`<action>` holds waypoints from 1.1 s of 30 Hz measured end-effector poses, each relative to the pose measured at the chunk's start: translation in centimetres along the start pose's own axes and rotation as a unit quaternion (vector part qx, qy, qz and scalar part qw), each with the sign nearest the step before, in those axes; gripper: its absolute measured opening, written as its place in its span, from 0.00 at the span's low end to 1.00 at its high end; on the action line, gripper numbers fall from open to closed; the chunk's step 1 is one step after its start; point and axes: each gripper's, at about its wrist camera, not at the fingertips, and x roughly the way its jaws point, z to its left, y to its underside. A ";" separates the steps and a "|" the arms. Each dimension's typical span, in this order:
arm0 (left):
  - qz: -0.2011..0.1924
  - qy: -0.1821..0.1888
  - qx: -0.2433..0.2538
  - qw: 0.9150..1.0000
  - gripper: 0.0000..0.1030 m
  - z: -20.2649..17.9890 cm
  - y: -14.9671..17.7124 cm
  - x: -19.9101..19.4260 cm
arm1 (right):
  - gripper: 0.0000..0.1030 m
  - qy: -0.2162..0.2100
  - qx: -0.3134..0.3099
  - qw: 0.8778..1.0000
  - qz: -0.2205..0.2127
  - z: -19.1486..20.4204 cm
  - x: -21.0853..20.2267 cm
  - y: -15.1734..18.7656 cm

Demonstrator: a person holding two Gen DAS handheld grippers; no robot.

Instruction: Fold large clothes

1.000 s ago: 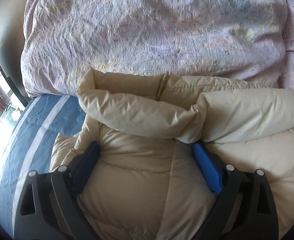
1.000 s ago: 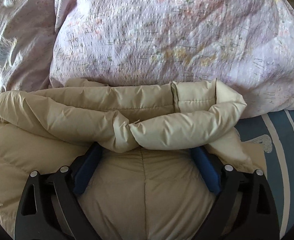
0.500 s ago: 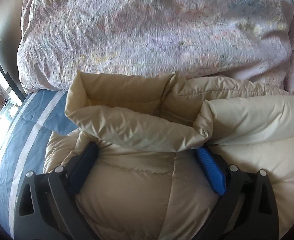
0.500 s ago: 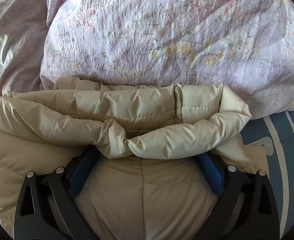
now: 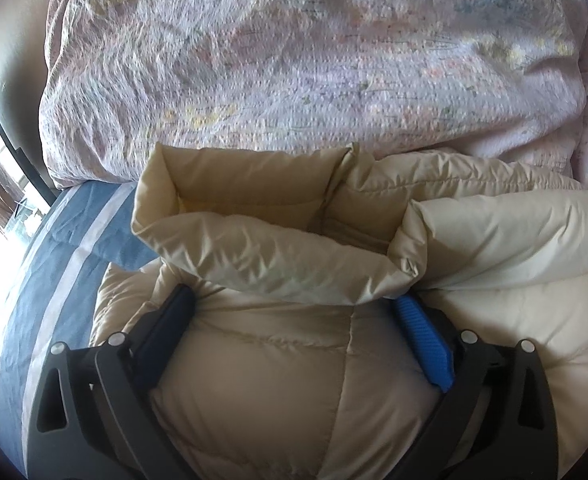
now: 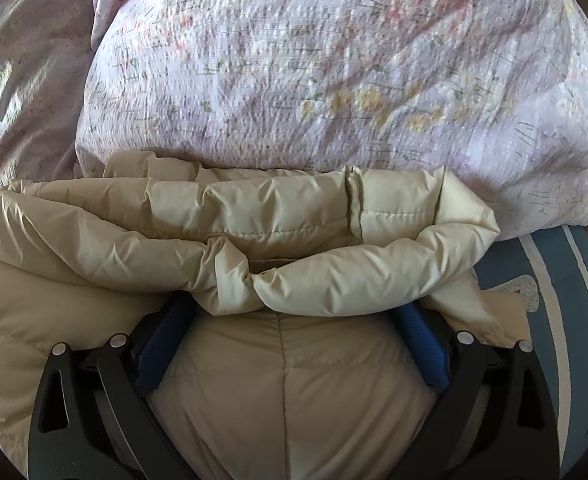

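While a puffy beige down jacket (image 5: 278, 380) fills the space between both pairs of fingers, each claw is spread wide with quilted fabric bulging up between its blue pads. The left claw (image 5: 294, 312) has padded cloth pressed against both pads, its fingertips hidden under a thick rolled fold of the jacket; whether it actually pinches the cloth cannot be told. The right claw (image 6: 294, 316) sits the same way, tips buried beneath a rolled, creased tube of beige fabric, a vertical seam running down the bulge between its fingers. The jacket (image 6: 286, 392) lies on a bed covered by a blue sheet with white stripes (image 5: 54, 280), visible at the left edge of the left view and the right edge of the right view (image 6: 566, 300). Just behind the jacket, touching it, rises a bulky pink floral duvet (image 5: 294, 72), also seen from the right wrist (image 6: 334, 72).
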 end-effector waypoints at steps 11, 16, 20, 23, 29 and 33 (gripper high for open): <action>0.000 -0.003 -0.001 1.000 0.97 0.3 0.0 0.0 | 0.96 0.001 0.009 1.000 0.001 -0.4 -0.5 0.3; 0.032 -0.008 0.011 0.999 0.97 0.2 -0.7 -0.9 | 0.95 -0.010 0.015 0.999 0.041 -1.6 -1.7 -0.4; 0.040 0.016 0.018 0.999 0.96 1.6 -0.5 -4.1 | 0.95 -0.042 0.051 0.997 0.038 -4.7 -5.2 -0.9; 0.035 0.022 0.019 0.999 0.96 3.3 0.2 -6.5 | 0.95 -0.049 0.075 0.995 0.039 -7.7 -7.9 -0.6; 0.062 0.049 -0.029 0.996 0.96 8.4 2.9 -9.1 | 0.95 -0.075 0.133 0.983 0.098 -13.4 -10.1 3.2; 0.093 0.073 -0.067 0.991 0.95 10.6 5.3 -9.3 | 0.95 -0.115 0.182 0.964 0.156 -15.4 -9.3 6.8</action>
